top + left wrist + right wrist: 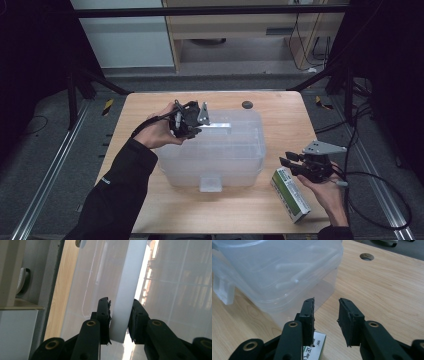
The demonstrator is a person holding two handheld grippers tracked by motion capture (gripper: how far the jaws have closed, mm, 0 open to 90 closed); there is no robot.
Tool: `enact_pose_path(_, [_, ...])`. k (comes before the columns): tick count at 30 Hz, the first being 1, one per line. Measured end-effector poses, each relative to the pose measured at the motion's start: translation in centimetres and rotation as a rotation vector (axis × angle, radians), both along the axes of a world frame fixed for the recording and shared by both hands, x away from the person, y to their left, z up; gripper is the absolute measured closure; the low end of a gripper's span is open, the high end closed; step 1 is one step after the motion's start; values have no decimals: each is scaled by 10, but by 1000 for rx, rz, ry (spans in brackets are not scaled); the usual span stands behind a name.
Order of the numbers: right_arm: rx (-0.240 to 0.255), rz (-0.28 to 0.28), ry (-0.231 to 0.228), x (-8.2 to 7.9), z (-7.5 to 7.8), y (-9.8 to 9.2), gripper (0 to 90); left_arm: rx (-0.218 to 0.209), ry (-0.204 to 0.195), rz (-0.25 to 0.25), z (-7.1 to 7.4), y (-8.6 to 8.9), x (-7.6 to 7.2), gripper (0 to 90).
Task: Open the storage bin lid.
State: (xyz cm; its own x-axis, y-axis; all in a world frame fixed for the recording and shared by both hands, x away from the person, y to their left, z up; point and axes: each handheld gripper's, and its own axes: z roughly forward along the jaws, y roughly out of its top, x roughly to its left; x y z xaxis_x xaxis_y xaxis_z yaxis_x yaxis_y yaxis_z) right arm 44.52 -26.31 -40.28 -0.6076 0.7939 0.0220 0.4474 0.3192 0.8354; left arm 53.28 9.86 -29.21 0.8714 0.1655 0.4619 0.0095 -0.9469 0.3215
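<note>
Box: clear plastic box at mid-desk, lid on; front clasp faces you at the near side.
Handle: white bar on the lid's far left part.
Left gripper: your fingers pinch the handle from both sides.
Right gripper: held over the near right of the desk, fingers spread, nothing between them.
Carton: green-and-white carton lies flat at the near right corner, just below your right gripper, outside the box.
Done: handle grasped, as far as the views show.
Left, by judgement: lift the lid, grip the carton, place it inside, then close the box.
</note>
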Motion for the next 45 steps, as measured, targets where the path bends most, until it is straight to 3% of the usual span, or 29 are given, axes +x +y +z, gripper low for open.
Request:
enact_pose_path(20, [10,51,8,-4,10,14,774,-27,-1,14,6,1,6,725])
enact_pose_path(31, [19,84,30,-4,11,22,856,-34,-24,26,11,0,11,717])
enact_pose_path(45, [10,117,46,-2,10,34,865,-40,-64,49,15,-1,15,708])
